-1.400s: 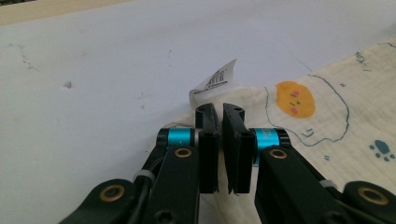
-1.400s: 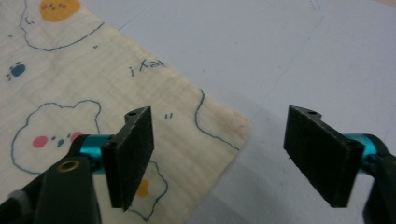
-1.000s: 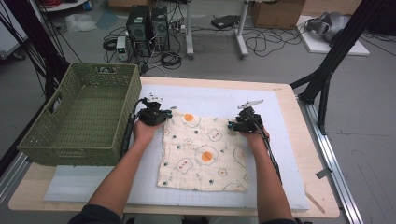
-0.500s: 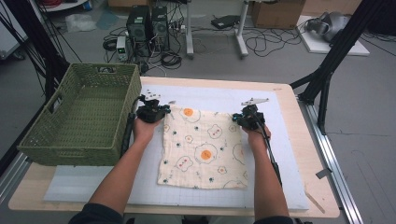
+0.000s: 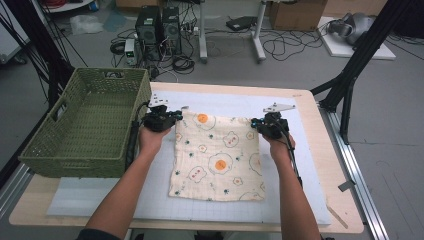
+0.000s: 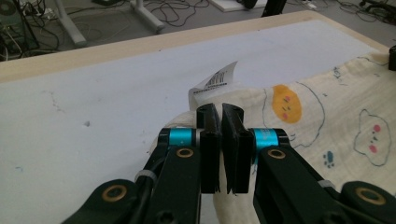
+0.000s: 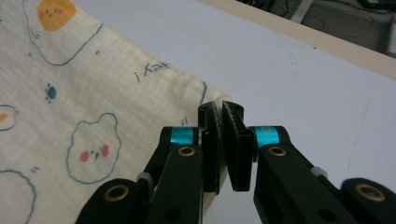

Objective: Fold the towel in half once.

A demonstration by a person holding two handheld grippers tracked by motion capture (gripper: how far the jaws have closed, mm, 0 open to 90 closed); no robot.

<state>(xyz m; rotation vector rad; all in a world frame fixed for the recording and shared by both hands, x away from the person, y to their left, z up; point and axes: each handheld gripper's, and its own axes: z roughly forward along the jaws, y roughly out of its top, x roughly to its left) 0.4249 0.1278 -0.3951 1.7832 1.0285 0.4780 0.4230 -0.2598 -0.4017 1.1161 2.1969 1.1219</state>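
A cream cloth (image 5: 217, 155) printed with fried eggs and little bears lies on the white mat (image 5: 235, 102). Its far edge hangs raised between both grippers. My left gripper (image 5: 175, 117) is shut on the far left corner. In the left gripper view the jaws (image 6: 220, 109) pinch bunched cloth (image 6: 327, 116) just below a white barcode label (image 6: 217, 81). My right gripper (image 5: 256, 122) is shut on the far right corner. In the right gripper view the pads (image 7: 221, 108) close on the hem of the cloth (image 7: 93, 93).
A green woven basket (image 5: 85, 160) stands at the table's left edge, close beside my left hand. The wooden table (image 5: 320, 150) shows a bare strip to the right of the mat. Beyond the far edge are cables, computer cases and black stand legs.
Both hands have risen a little, and the cloth's far edge has come up off the mat with them. The near part of the cloth still lies flat.
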